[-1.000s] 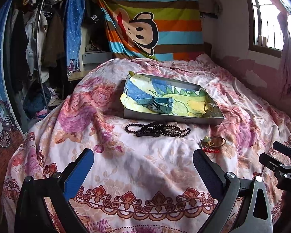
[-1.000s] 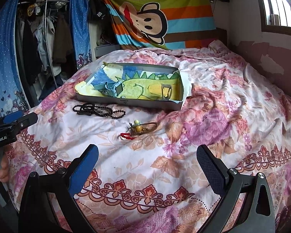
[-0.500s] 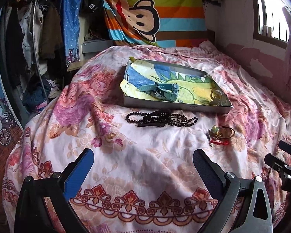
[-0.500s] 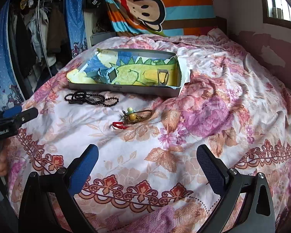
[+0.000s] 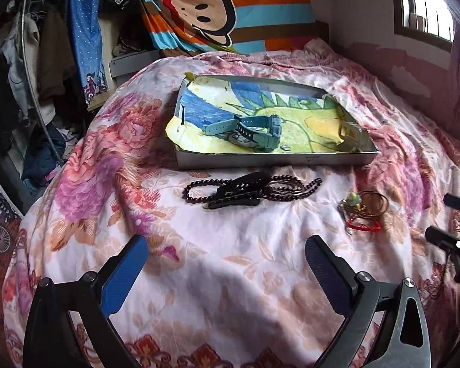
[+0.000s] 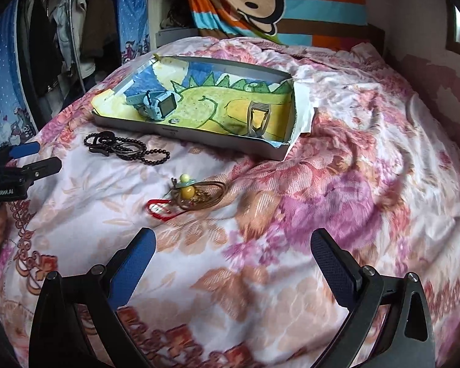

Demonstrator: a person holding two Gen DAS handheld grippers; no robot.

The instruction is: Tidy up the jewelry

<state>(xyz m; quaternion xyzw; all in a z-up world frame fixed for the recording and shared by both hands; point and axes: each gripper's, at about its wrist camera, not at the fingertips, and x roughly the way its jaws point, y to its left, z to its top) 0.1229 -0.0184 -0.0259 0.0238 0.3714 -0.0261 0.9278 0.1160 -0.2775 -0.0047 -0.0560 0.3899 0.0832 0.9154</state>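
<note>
A shallow grey tray [image 5: 273,159] [image 6: 211,136] lined with a dinosaur drawing lies on the floral bed. It holds a light-blue watch [image 5: 254,124] [image 6: 158,104] and a tan hair clip [image 5: 351,136] [image 6: 257,118]. In front of it lie dark bead bracelets with a black clip [image 5: 248,190] [image 6: 122,148]. Further right lies a small pile: brown cord, yellow-green bead charm, red string [image 5: 363,208] [image 6: 190,196]. My left gripper [image 5: 224,263] is open and empty, short of the beads. My right gripper [image 6: 233,260] is open and empty, just short of the small pile.
A clothes rack [image 5: 30,70] with hanging clothes stands left of the bed. A striped monkey blanket [image 5: 217,9] hangs at the head. A wall with a window [image 5: 426,9] runs along the right. The right gripper shows at the left wrist view's right edge [image 5: 454,239].
Both grippers have moved forward and lower toward the bed; the tray and jewelry look closer. The jewelry has not moved. Both stay open.
</note>
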